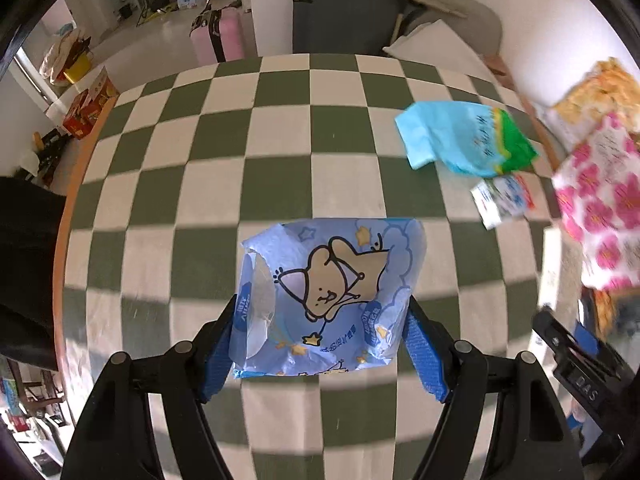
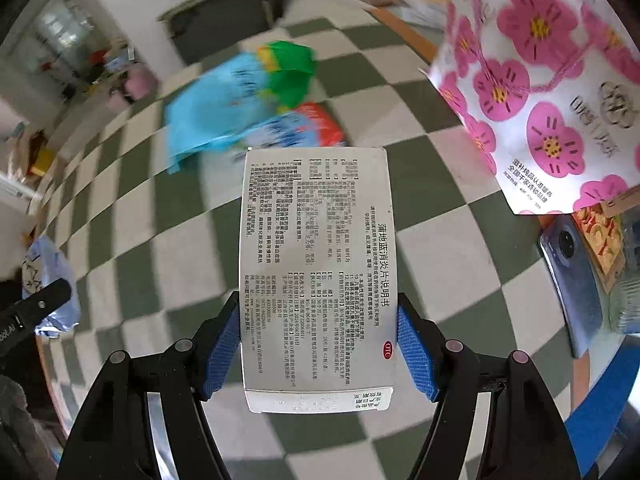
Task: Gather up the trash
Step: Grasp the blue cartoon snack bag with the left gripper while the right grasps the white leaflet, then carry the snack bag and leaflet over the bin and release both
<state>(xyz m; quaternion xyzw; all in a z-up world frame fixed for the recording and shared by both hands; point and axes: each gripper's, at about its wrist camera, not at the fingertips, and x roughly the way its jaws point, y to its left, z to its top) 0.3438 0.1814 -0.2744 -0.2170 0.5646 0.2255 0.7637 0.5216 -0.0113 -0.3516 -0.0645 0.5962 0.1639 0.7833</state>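
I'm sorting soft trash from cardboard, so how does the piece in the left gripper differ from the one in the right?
The blue cartoon wrapper is crinkled, soft plastic with a bear drawing; the medicine box is flat, rigid, grey-white and covered in small print. The wrapper bulges unevenly, while the box keeps straight edges. Both sit clamped between blue pads, above the checkered tablecloth.

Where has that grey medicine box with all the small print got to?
The grey medicine box is clamped in the right gripper, held above the checkered tablecloth, with the pink-flowered bag to its right in the right wrist view.
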